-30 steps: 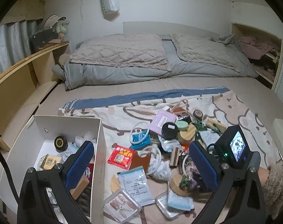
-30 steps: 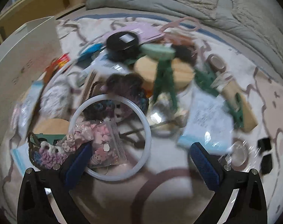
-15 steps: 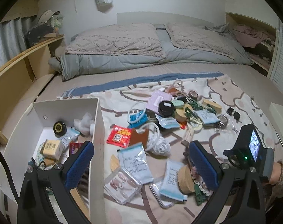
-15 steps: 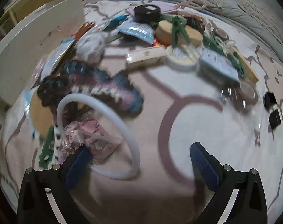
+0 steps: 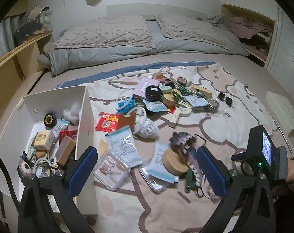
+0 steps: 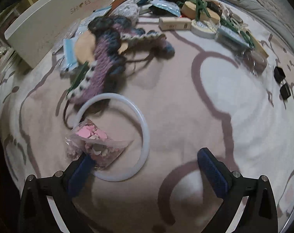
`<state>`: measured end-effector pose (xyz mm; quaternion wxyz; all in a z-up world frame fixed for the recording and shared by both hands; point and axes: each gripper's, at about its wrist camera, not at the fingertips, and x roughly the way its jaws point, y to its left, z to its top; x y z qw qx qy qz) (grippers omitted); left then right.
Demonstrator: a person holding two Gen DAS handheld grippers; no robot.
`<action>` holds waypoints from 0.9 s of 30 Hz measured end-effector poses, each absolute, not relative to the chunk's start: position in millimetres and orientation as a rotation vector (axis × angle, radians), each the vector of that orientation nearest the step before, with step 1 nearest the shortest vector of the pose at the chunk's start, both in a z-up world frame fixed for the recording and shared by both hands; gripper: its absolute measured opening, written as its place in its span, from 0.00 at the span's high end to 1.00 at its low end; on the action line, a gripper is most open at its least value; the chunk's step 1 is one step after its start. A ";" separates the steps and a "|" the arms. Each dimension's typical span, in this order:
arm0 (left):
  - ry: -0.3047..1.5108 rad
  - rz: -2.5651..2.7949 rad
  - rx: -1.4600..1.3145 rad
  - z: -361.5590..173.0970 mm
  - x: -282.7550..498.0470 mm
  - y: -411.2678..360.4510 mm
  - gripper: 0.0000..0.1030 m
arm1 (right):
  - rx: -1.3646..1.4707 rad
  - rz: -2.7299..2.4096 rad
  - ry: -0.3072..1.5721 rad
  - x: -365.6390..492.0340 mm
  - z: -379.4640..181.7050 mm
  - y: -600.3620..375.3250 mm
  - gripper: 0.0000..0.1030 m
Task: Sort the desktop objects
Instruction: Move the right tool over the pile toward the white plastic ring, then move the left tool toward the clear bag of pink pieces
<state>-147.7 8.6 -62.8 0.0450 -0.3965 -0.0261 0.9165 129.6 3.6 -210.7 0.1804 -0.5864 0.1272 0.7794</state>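
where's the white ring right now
In the right wrist view the white ring lies flat on the blanket, low and left of centre, just ahead of the right gripper's left finger, partly under the bag of pink bits.

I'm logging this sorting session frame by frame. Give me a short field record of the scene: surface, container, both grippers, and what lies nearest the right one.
surface: patterned blanket spread over a bed
container: white box, already holding several items
left gripper: jaws wide apart, empty, above the box edge and a clear plastic case
right gripper: jaws wide apart, gripping nothing
nearest right gripper: white ring, bag of pink pieces at its left finger
unsorted: crocheted piece
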 end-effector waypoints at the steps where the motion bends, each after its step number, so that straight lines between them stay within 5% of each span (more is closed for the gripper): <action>1: -0.084 2.797 -1.201 -63.6 -143.8 9.1 0.01 | -1.667 2.195 0.384 133.3 -211.1 1.1 0.00; 9: -0.148 2.717 -1.184 -83.5 -117.3 19.0 0.01 | -1.646 2.201 0.467 151.9 -194.8 -13.3 0.00; 18: -0.007 2.559 -1.264 -123.1 -102.8 51.8 0.01 | -1.428 2.118 0.560 171.6 -158.5 -11.5 0.00; 27: 0.067 2.458 -1.307 -151.9 -100.1 67.1 0.01 | -1.528 2.005 0.552 161.9 -195.0 -7.6 0.00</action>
